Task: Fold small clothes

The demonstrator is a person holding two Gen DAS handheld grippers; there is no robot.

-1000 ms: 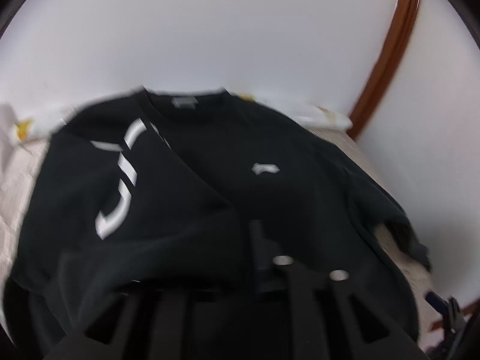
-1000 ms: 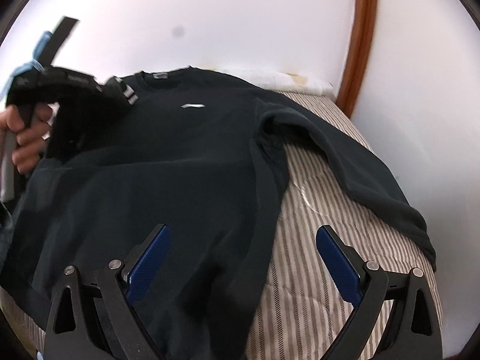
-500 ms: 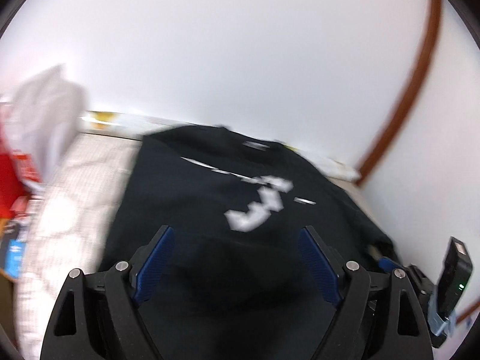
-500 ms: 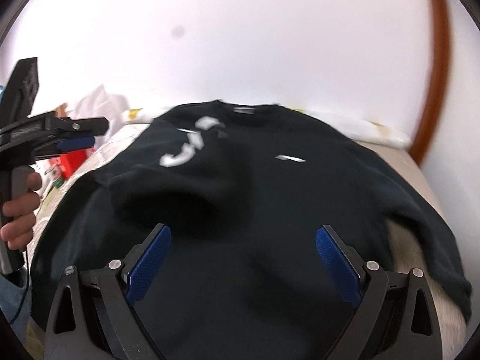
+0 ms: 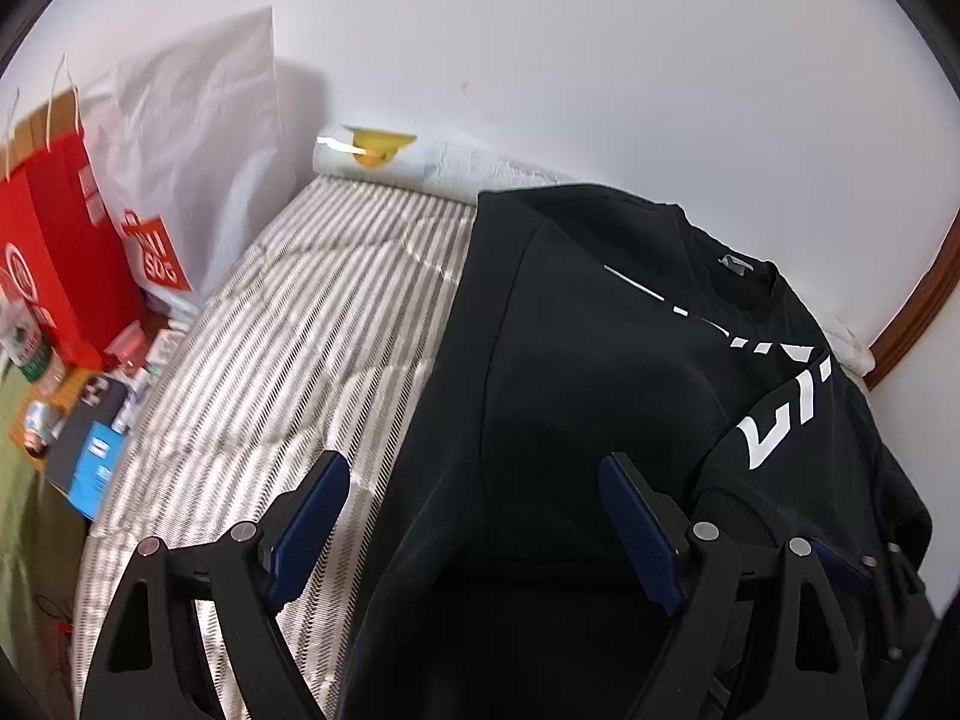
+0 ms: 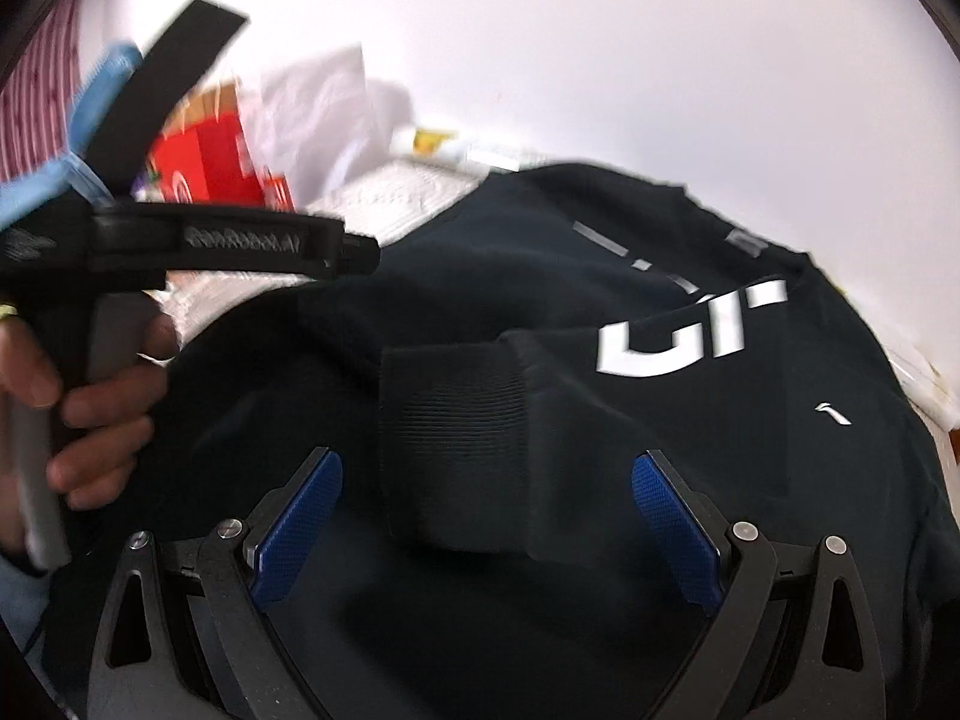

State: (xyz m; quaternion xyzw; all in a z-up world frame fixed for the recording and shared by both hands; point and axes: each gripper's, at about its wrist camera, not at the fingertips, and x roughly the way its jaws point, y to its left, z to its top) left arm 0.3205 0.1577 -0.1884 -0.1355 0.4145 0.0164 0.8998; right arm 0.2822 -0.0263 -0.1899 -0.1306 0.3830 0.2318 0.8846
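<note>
Fingers of the left gripper (image 5: 474, 516) stand wide apart nearest the left wrist camera, holding nothing; the left blue pad hangs over the striped mattress (image 5: 288, 324), the right one over the black sweatshirt (image 5: 600, 372). In the right wrist view the right gripper (image 6: 486, 516) is likewise spread wide and empty, both blue pads above dark cloth. Between and just beyond them lies the ribbed cuff (image 6: 456, 396) of a sleeve folded across the sweatshirt's body. To the left in that view a hand (image 6: 78, 402) grips the left tool's handle. The sweatshirt lies flat on the right part of the mattress, its left side edge running near to far and leaving a broad bare band of striped cover to its left. White block lettering (image 5: 780, 414) shows on the folded sleeve; the neckline with a grey label (image 5: 737, 264) lies at the far end, close to the white wall (image 5: 600, 60). At the mattress's left edge stand a red paper bag (image 5: 66, 258) and a white bag (image 5: 198, 138); a brown wooden trim (image 5: 918, 300) curves at far right.
</note>
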